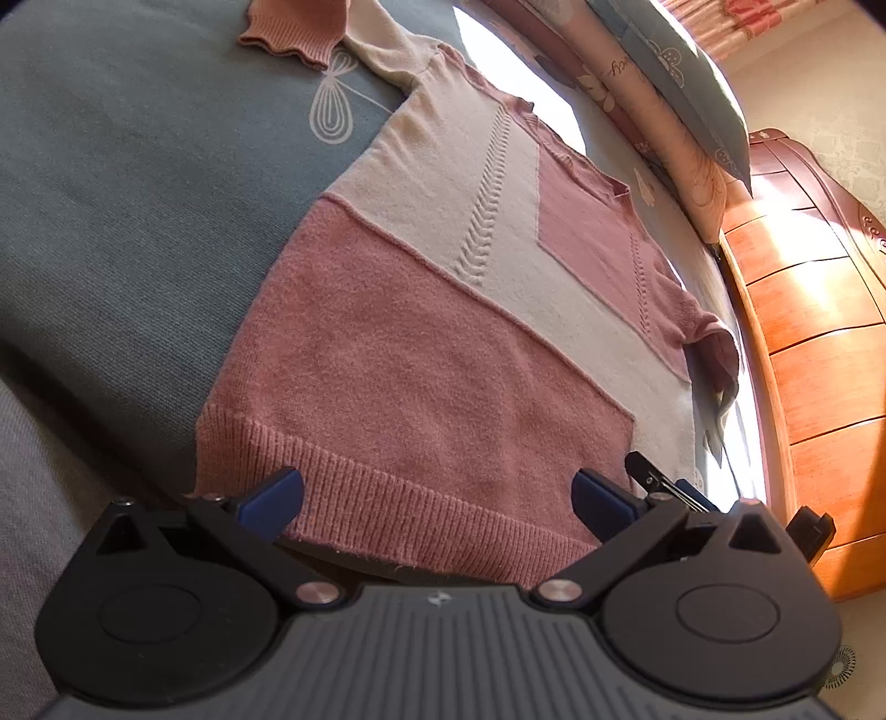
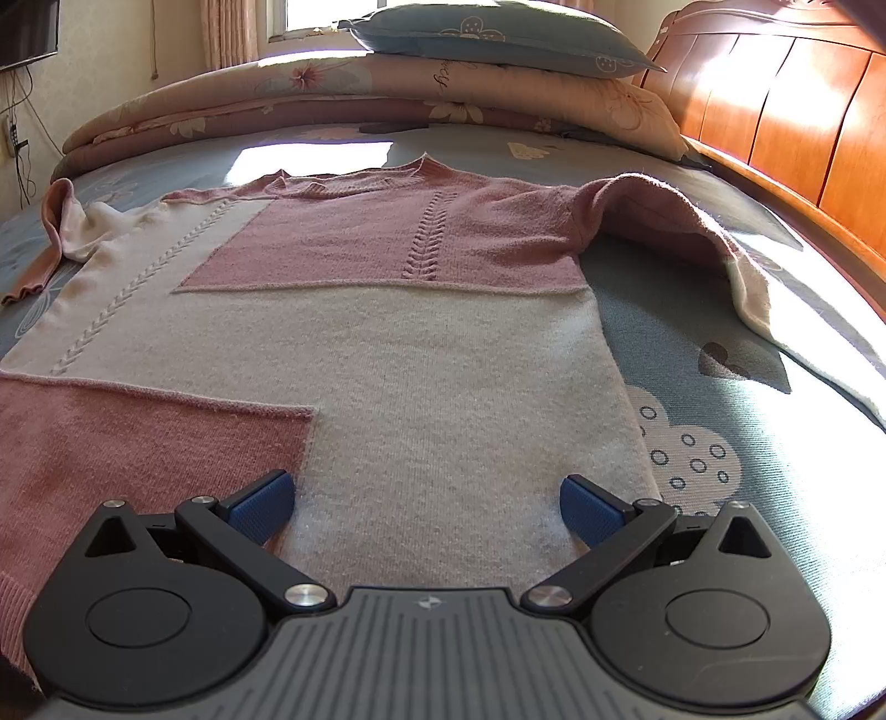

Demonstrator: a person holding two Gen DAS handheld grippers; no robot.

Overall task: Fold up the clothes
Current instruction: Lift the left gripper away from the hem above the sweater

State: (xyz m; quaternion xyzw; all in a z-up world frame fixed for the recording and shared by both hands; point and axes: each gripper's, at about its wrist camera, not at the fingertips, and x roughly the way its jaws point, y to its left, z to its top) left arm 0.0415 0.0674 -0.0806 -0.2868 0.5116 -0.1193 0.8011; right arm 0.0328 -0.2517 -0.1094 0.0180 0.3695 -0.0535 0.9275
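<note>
The sweater (image 2: 421, 354) lies flat on the bed (image 2: 775, 443). Left tool (image 1: 437, 501) and right tool (image 2: 426, 504), both released, sit at its hem.

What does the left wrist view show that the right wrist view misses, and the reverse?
Only the left wrist view shows the sweater's pink ribbed hem, with the open left tool at it, and part of the other tool beside it. Only the right wrist view shows the window, a dark screen on the wall, and the open right tool over the cream panel. Both show the pink and cream sweater lying flat on the blue bedspread, the pillow and the wooden headboard.
</note>
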